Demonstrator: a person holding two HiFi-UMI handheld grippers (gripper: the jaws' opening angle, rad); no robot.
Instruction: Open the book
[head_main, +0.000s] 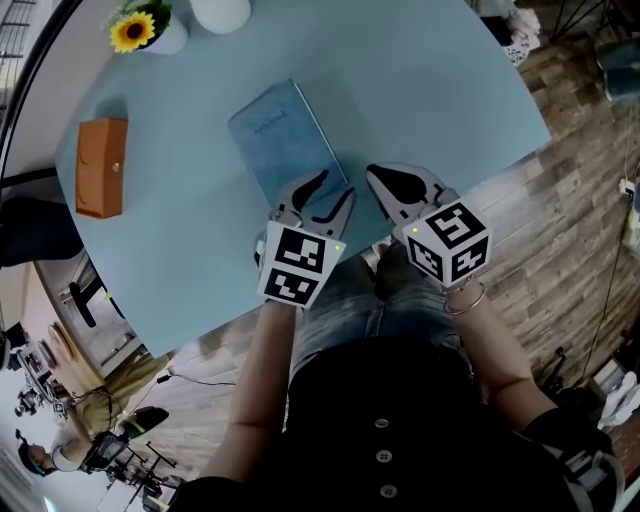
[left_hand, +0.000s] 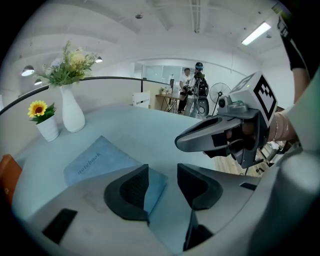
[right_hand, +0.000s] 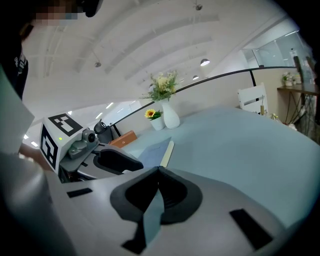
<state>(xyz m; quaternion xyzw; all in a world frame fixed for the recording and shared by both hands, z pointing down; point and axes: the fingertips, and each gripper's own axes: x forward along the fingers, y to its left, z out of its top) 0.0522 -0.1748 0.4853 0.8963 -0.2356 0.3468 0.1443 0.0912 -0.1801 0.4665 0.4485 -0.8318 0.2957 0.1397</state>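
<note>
Two tongs near the book (head_main: 285, 140): left tongs (left_hand: 162, 181) agape over its edge, right tongs (right_hand: 156, 172) closed.

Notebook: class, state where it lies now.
Head view: the notebook lies closed on the table, right of the orange box, its near corner by the left gripper.

The book (head_main: 285, 135) is showing a matt blue cover and cream paper edges, lying on a table (head_main: 430, 90) that is looking smooth and satiny. The left gripper (left_hand: 162, 172) and right gripper (right_hand: 155, 175) are wearing matt grey plastic shells with black ribbed pads (left_hand: 132, 187). The floor (head_main: 570, 130) is showing wood planks.
</note>
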